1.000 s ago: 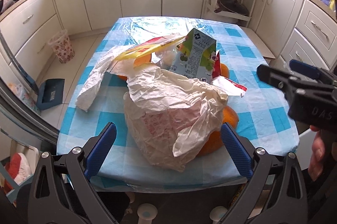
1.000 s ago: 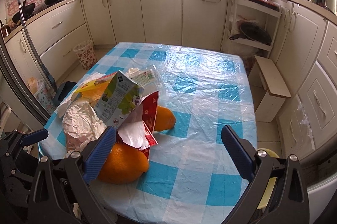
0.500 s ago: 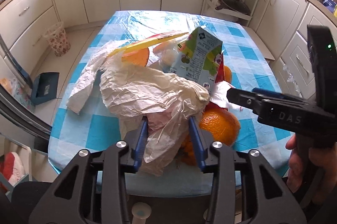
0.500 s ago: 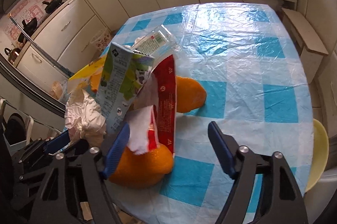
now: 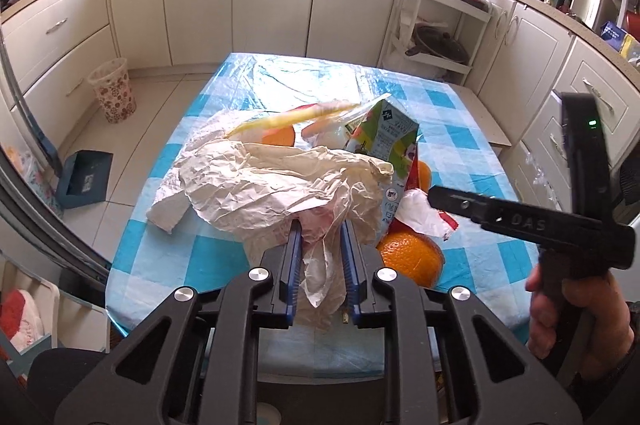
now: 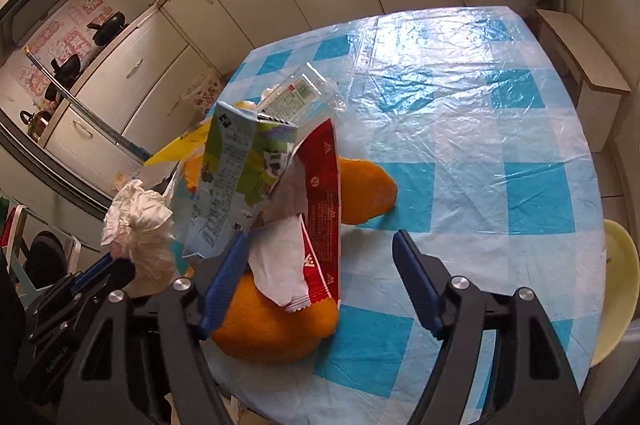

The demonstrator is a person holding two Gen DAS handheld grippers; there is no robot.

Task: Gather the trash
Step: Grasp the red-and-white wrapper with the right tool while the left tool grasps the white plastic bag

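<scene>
Left wrist view shows my left hand-held gripper (image 5: 320,257) clenched on the crumpled plastic bag (image 5: 280,185), pinching a fold of it near the front edge of the surface (image 5: 180,257) so the loose film bunches between the blue fingers (image 5: 294,265) and comes up as one piece rather than spilling what lies against it. The bag drapes over the heap of trash: a juice carton (image 5: 384,141) leaning upright behind it, a red wrapper (image 6: 320,193) tucked beside the carton, a clear bottle (image 6: 304,93) at the back, and a yellow strip (image 6: 176,149) poking out to the side.

Oranges sit in the pile too: one orange (image 6: 276,325) lies under the red wrapper at the near edge, touching it.

My right hand-held gripper (image 6: 320,285) is released, jaws spread wide, with the near finger just beside the carton and the wrapper's white torn end (image 6: 280,269) lying between the two. I judge it is placed there to take the wrapper or carton next while the left keeps the bag gathered. A small patterned bin (image 5: 114,89) stands on the floor well apart, a likely place for all this.
</scene>
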